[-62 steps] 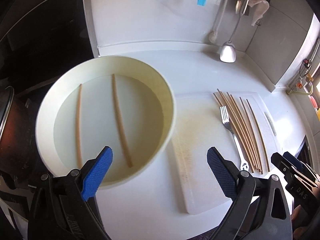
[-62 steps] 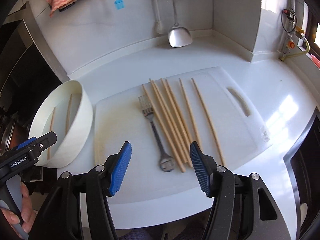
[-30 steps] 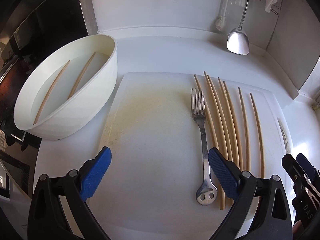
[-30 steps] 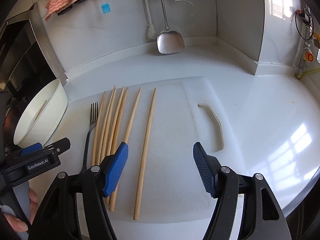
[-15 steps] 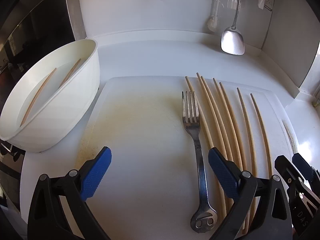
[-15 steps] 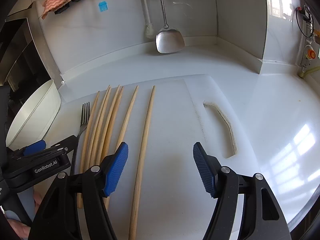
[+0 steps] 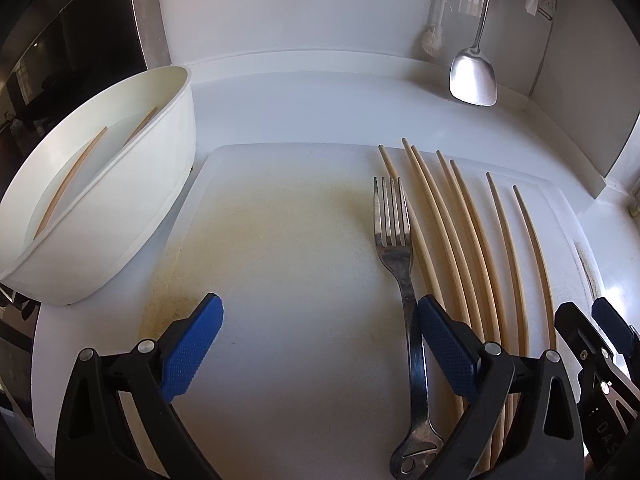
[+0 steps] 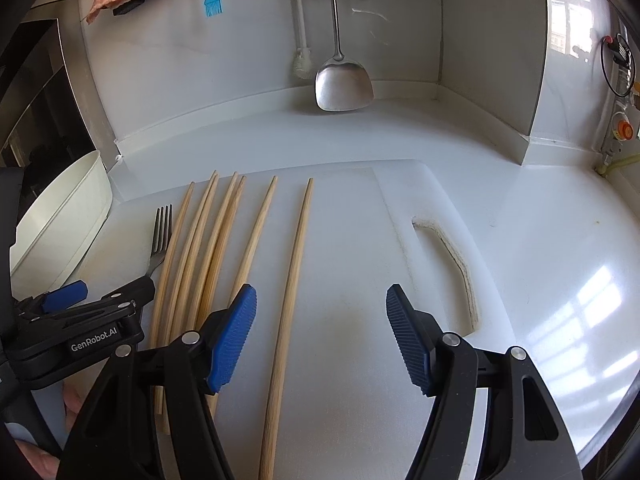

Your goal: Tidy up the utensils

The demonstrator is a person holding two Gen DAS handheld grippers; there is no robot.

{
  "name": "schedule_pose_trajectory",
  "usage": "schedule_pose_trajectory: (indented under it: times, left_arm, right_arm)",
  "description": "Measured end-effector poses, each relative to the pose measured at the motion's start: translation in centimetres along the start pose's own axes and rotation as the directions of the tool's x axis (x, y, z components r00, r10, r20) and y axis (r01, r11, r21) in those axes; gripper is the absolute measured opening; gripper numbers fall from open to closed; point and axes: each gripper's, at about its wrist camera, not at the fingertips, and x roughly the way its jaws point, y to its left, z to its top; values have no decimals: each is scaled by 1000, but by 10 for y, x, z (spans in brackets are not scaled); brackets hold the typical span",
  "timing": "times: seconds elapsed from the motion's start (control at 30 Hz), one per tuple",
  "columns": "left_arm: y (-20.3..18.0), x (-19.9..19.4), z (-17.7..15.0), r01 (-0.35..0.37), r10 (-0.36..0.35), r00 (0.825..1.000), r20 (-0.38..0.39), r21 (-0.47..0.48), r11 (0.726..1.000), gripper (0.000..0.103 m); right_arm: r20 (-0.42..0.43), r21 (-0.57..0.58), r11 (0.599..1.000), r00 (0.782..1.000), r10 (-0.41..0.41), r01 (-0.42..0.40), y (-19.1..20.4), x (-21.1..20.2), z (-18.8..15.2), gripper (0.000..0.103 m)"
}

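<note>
On the white cutting board [image 7: 280, 240] lie a steel fork [image 7: 394, 240] and, to its right, a row of several wooden chopsticks [image 7: 464, 240]. My left gripper [image 7: 320, 344] hangs open low over the board; the fork's handle runs just inside its right pad. My right gripper [image 8: 320, 340] is open too, straddling the rightmost chopstick [image 8: 294, 272], which lies close to its left pad without being pressed. The other chopsticks [image 8: 208, 248] and the fork [image 8: 160, 232] lie left of it. A white bowl [image 7: 120, 220] at the board's left holds two chopsticks [image 7: 72, 176].
A metal spatula [image 8: 344, 88] and a brush hang on the back wall above the white counter. The board's handle slot [image 8: 452, 256] lies right of my right gripper. A dark appliance stands beyond the bowl at the left. The left gripper [image 8: 80, 320] shows in the right wrist view.
My left gripper has swung from over the bowl to the board beside the fork and sunk closer. My right gripper has shifted right, from the fork to the rightmost chopstick, and lowered. Both stayed open.
</note>
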Motion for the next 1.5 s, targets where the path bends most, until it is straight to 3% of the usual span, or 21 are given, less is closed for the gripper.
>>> schedule_pose_trajectory:
  times: [1.1, 1.3, 1.5]
  left_arm:
    - [-7, 4, 9, -6, 6, 1000, 17, -9, 1000, 96]
    - [-11, 0, 5, 12, -13, 999, 32, 15, 1000, 84]
    - [-17, -6, -1, 20, -21, 997, 71, 20, 1000, 60]
  right_arm:
    - [-41, -65, 995, 996, -79, 77, 7, 20, 5, 64]
    - [-36, -64, 997, 998, -52, 50, 8, 20, 4, 56]
    - [-22, -87, 996, 999, -40, 38, 14, 19, 1, 45]
